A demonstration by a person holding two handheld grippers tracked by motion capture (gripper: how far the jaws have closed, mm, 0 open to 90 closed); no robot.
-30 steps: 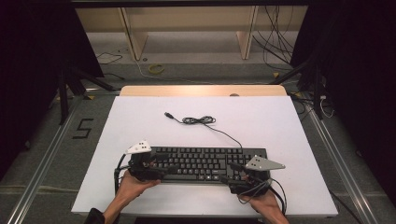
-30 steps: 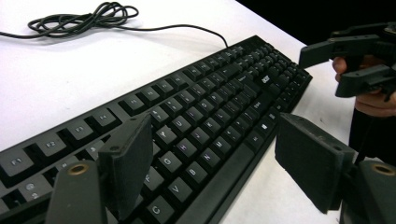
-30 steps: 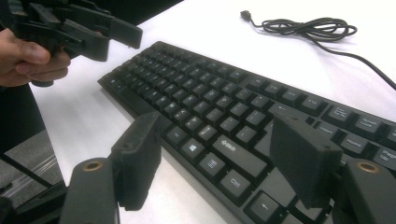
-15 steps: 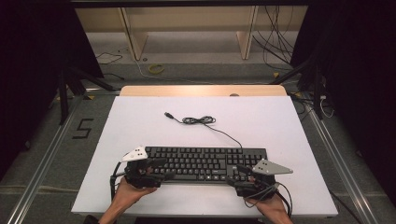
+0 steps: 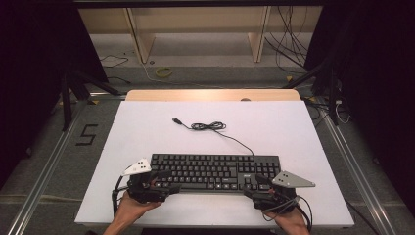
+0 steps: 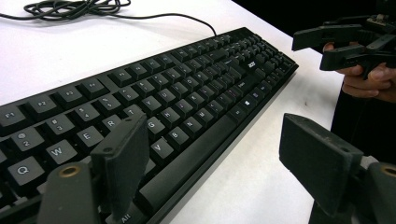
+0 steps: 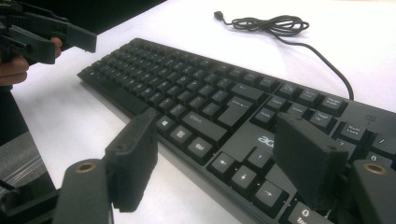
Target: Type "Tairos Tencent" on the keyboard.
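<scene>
A black keyboard (image 5: 215, 171) lies flat on the white table (image 5: 147, 127), near its front edge. Its black cable (image 5: 210, 126) runs back in a loose coil to a USB plug (image 5: 175, 120). My left gripper (image 5: 166, 182) is at the keyboard's front left corner, open, gripping nothing. In the left gripper view, the left gripper (image 6: 212, 135) has one jaw over the keys (image 6: 187, 93) and the other over bare table. My right gripper (image 5: 257, 187) is at the front right corner, also open. In the right gripper view, the right gripper (image 7: 215, 135) straddles the keyboard's (image 7: 210, 98) front edge.
The white table ends just behind my hands. A wooden strip (image 5: 210, 95) borders its far edge. Beyond it stand shelving and loose floor cables (image 5: 161, 72). Metal rails (image 5: 44, 171) run along both sides. Across the keyboard, each gripper view shows the opposite gripper (image 6: 345, 44) (image 7: 51, 37).
Both grippers have drawn back a little toward the table's front edge, off the keyboard's ends. The keyboard and its cable have not moved.
</scene>
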